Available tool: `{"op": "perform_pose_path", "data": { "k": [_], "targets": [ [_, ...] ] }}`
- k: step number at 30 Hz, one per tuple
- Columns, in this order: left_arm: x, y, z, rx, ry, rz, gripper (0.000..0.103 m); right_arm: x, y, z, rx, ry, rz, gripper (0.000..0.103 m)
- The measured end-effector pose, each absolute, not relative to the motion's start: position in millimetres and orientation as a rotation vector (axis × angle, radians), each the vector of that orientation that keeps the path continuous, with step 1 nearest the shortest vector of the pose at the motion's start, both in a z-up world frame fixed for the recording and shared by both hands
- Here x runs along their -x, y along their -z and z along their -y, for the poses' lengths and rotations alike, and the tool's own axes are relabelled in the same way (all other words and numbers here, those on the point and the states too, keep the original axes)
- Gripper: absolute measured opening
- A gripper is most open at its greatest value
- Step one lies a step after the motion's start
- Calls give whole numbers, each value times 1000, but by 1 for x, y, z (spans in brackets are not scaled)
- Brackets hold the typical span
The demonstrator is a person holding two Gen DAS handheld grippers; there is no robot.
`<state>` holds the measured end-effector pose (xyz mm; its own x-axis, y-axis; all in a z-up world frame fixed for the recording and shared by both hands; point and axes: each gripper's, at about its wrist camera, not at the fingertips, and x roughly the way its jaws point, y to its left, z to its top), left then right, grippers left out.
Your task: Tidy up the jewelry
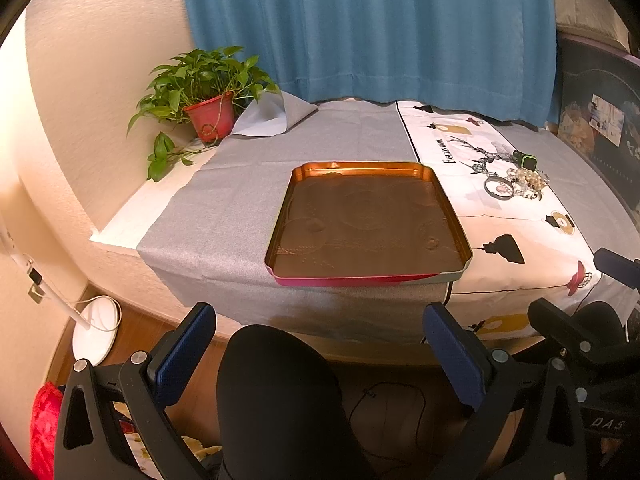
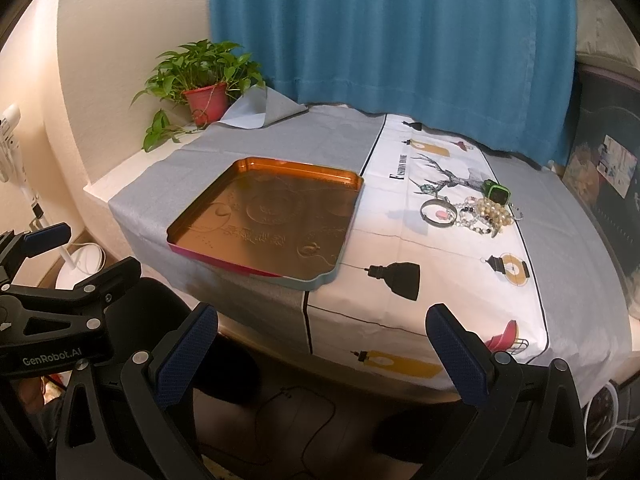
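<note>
Task not yet begun: my left gripper (image 1: 320, 354) and right gripper (image 2: 322, 354) hang wide apart, holding nothing, short of the table; the jewelry pile (image 2: 476, 210) lies on the printed cloth (image 2: 400, 240), tin tray (image 2: 224, 184) bare

"GenRobot.AI" on left tongs (image 2: 36, 248) body, "DAS" on right tongs (image 1: 612, 268) body, "Fashion" heading on white cloth (image 2: 400, 236)

Cream textured wall (image 1: 88, 80), blue curtain (image 1: 360, 28) behind the table, wood floor (image 1: 132, 320), warm light.
</note>
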<state>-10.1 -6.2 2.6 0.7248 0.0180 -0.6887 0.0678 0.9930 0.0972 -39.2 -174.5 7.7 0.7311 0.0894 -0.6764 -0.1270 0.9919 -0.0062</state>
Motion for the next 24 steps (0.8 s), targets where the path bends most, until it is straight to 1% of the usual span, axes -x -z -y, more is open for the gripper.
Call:
{"op": "perform_pose_path", "data": {
  "k": [24],
  "targets": [
    [11, -2, 7, -126, 28, -761, 103, 39, -6, 176, 50, -119, -744, 103]
  ]
}}
